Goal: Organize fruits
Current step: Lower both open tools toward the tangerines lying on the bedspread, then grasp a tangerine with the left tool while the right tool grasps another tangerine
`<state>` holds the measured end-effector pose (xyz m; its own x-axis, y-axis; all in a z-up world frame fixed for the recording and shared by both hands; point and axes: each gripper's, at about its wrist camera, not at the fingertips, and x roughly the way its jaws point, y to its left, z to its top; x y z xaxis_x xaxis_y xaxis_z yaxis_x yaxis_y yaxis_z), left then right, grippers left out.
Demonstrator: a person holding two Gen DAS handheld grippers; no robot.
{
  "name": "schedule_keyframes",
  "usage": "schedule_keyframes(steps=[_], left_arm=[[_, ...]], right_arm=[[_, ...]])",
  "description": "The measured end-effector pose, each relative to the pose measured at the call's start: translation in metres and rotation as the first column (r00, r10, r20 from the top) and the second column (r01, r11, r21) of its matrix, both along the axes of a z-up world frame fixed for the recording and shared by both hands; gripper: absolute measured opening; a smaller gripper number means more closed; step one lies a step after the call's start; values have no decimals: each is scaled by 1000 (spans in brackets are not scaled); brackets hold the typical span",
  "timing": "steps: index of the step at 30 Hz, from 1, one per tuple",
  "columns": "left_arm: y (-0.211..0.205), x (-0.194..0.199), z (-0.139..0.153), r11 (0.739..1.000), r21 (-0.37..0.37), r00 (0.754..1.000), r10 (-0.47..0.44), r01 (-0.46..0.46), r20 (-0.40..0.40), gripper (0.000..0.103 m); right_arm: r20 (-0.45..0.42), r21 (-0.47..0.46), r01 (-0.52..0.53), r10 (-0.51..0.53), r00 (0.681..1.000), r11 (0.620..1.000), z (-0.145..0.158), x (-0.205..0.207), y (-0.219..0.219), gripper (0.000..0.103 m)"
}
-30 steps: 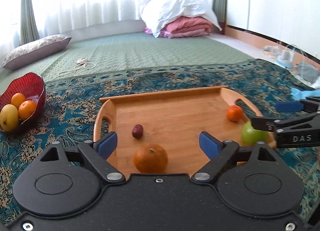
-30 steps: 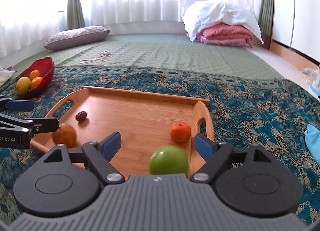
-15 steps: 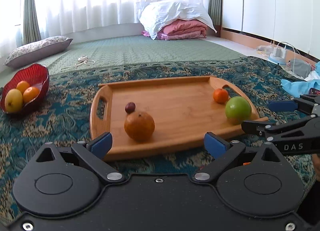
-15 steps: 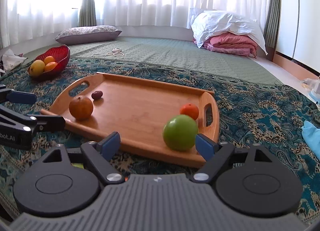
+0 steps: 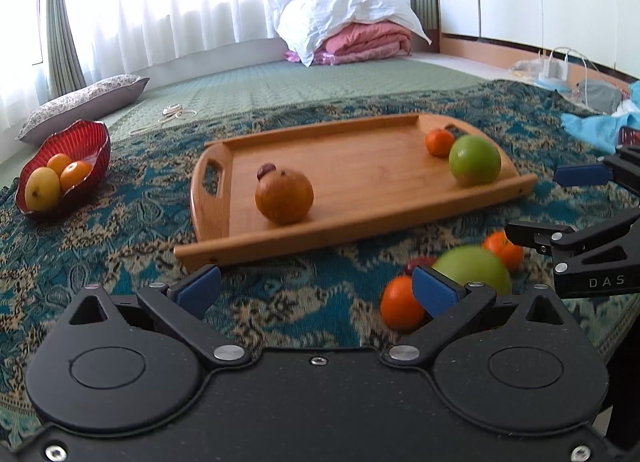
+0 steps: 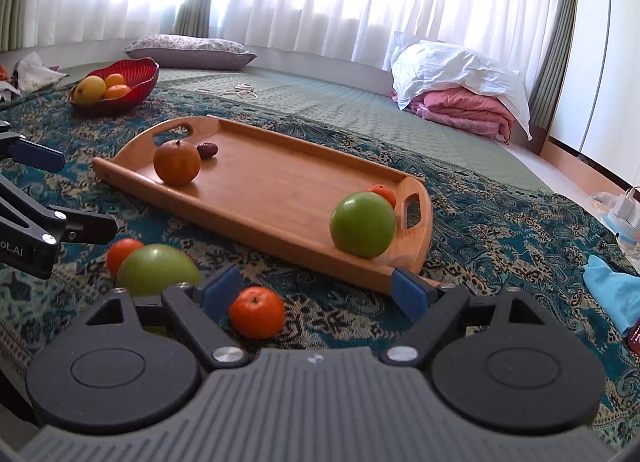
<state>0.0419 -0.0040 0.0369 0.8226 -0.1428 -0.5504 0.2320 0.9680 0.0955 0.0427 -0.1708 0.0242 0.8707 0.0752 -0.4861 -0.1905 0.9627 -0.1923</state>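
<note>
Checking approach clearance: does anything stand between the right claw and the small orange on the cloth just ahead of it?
Nothing visible. The small orange lies right before the open right claw, near its left finger; the loose green apple sits aside, leftward.

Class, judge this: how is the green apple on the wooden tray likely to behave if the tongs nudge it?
The green apple looks round and smooth, so it probably rolls. The wooden tray rim beside it would likely stop it. Its glossy skin may slip.

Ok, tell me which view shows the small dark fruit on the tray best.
The right wrist view: the small dark fruit lies almost fully exposed beside the large orange fruit on the tray. In the left wrist view only its top peeks from behind that orange fruit.
</note>
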Motion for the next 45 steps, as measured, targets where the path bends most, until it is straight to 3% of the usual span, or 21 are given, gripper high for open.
schedule_keyframes(steps=[9, 14, 17, 19, 21, 24, 32, 38, 41, 45], left_arm=[[-6, -10, -11, 1000, 8, 1000, -24, 24, -12, 102], [-7, -7, -16, 1000, -18, 1000, -5, 5, -24, 95], [-5, -5, -16, 998, -59, 999, -15, 12, -42, 81], [-4, -5, -15, 995, -96, 998, -33, 28, -52, 60], [-3, -3, -15, 990, -132, 996, -50, 39, -78, 46], [-5, 0, -16, 985, -165, 992, -58, 40, -108, 39], [-5, 12, -17, 967, -256, 987, -59, 19, -149, 33], [4, 28, -19, 931, -362, 973, -41, -46, -227, 26], [5, 31, -19, 930, -363, 973, -32, -54, -228, 25], [2, 27, -14, 951, -307, 982, -17, -41, -186, 25]], right_arm=[[-10, -41, -40, 40, 999, 998, -13, -11, 9, 89], [-29, -50, -51, 50, 998, 997, -19, -12, 11, 79], [-45, -51, -60, 58, 997, 997, -21, -12, 12, 73], [-49, -52, -64, 62, 997, 997, -22, -13, 13, 69], [-53, -49, -64, 62, 997, 997, -23, -12, 13, 65], [-58, -38, -62, 60, 997, 997, -23, -11, 13, 63], [-68, -42, -80, 77, 995, 996, -25, -9, 15, 57], [-69, -41, -85, 82, 994, 995, -27, -6, 19, 53], [-73, -27, -86, 84, 994, 996, -27, -3, 18, 47], [-72, -15, -87, 86, 994, 996, -27, -1, 19, 40]])
